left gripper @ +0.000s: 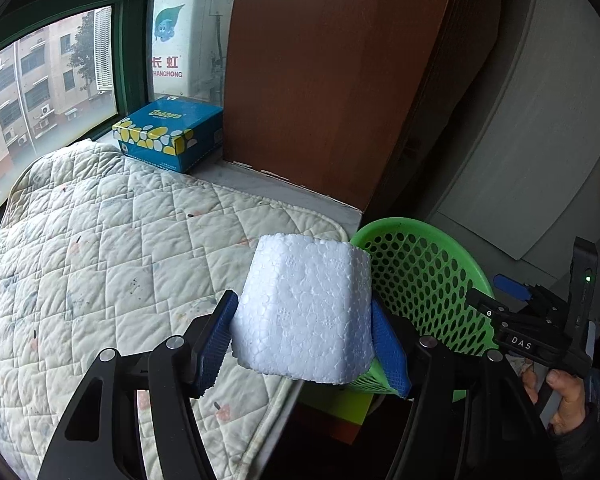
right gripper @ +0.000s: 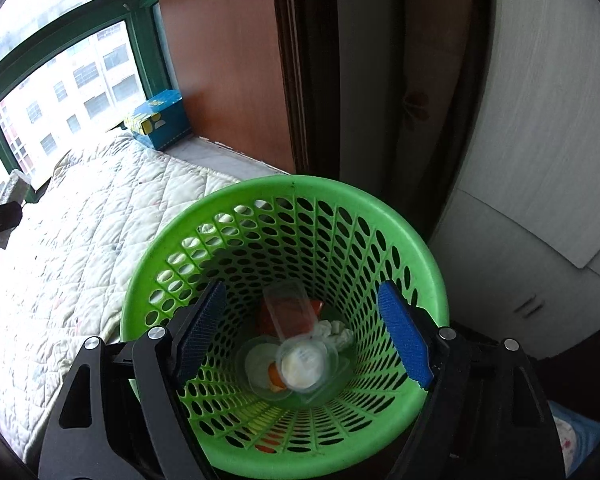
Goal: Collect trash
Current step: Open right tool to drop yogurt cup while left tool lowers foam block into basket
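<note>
Left tool [left gripper: 304, 336] grips pebbly white foam block [left gripper: 306, 308].

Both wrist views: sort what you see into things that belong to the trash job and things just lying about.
Part of the job:
- foam block, clamped in the left gripper
- green basket, already holding clear plastic cups and crumpled paper
- right gripper, open above the basket

Just lying about:
- tissue box on the sill
- quilted pad
- wooden panel
</note>
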The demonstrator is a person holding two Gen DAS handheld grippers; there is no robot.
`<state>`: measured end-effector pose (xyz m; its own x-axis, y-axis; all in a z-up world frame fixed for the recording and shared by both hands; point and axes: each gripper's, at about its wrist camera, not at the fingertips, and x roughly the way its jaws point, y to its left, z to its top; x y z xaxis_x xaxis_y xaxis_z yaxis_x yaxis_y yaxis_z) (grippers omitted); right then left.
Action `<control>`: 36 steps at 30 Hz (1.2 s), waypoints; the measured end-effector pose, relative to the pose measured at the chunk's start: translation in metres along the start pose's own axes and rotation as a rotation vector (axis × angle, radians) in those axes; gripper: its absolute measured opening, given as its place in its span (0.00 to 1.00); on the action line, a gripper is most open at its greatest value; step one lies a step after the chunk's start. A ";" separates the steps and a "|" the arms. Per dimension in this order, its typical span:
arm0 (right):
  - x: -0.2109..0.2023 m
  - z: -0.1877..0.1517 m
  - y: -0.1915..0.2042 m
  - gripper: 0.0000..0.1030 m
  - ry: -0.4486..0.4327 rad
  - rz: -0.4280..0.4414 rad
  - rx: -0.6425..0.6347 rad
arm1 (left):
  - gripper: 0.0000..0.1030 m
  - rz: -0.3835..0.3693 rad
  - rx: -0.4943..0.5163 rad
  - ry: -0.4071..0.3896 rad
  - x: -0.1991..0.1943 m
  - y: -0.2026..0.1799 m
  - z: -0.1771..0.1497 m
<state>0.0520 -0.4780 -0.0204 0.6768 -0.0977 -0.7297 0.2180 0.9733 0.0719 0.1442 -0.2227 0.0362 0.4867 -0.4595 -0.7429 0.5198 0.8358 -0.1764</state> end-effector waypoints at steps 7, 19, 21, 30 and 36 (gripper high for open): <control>-0.018 -0.002 -0.008 0.77 -0.026 0.006 0.011 | 0.61 -0.028 0.026 0.020 0.015 -0.022 0.003; -0.040 -0.007 -0.017 0.80 -0.077 0.024 0.040 | 0.61 -0.065 0.080 0.067 0.046 -0.066 0.004; -0.043 -0.008 -0.019 0.81 -0.082 0.028 0.045 | 0.61 -0.072 0.092 0.071 0.049 -0.074 0.003; -0.052 -0.015 -0.030 0.81 -0.091 0.032 0.076 | 0.63 -0.118 0.100 0.083 0.060 -0.096 0.003; -0.054 -0.020 -0.031 0.82 -0.085 0.042 0.095 | 0.76 -0.132 0.097 0.067 0.057 -0.097 -0.001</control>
<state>-0.0051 -0.4993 0.0031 0.7429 -0.0783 -0.6648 0.2511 0.9532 0.1684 0.1210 -0.3298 0.0100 0.3635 -0.5391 -0.7597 0.6425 0.7356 -0.2146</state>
